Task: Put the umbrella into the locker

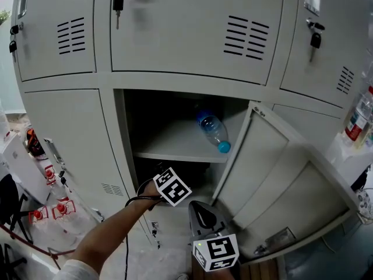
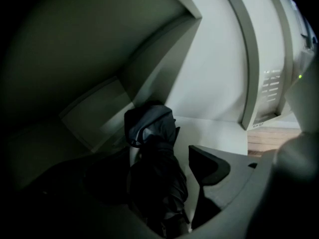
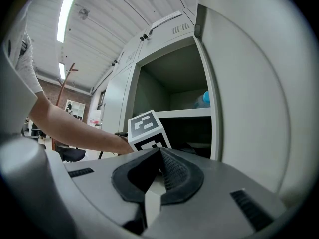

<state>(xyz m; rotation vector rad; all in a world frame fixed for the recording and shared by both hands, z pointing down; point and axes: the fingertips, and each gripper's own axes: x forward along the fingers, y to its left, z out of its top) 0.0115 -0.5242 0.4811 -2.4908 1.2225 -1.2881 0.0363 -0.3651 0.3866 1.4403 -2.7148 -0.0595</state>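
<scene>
The folded dark umbrella (image 2: 154, 148) lies on the pale floor of the locker's lower compartment, seen in the left gripper view. My left gripper (image 2: 149, 159) reaches into that compartment and straddles the umbrella with its jaws wide open; the right pad (image 2: 209, 166) stands clear of the fabric. In the head view only its marker cube (image 1: 172, 186) and the person's forearm show under the shelf (image 1: 175, 147). My right gripper (image 1: 198, 210) hangs outside by the open door (image 1: 274, 168), its jaws shut on nothing (image 3: 160, 152).
A clear bottle with a blue cap (image 1: 214, 132) lies on the upper shelf. Keys (image 1: 118, 6) hang in the closed doors above. Red-capped bottles (image 1: 49, 209) stand at the left, another bottle (image 1: 361, 118) at the right. Wooden floor (image 2: 271, 139) lies beside the lockers.
</scene>
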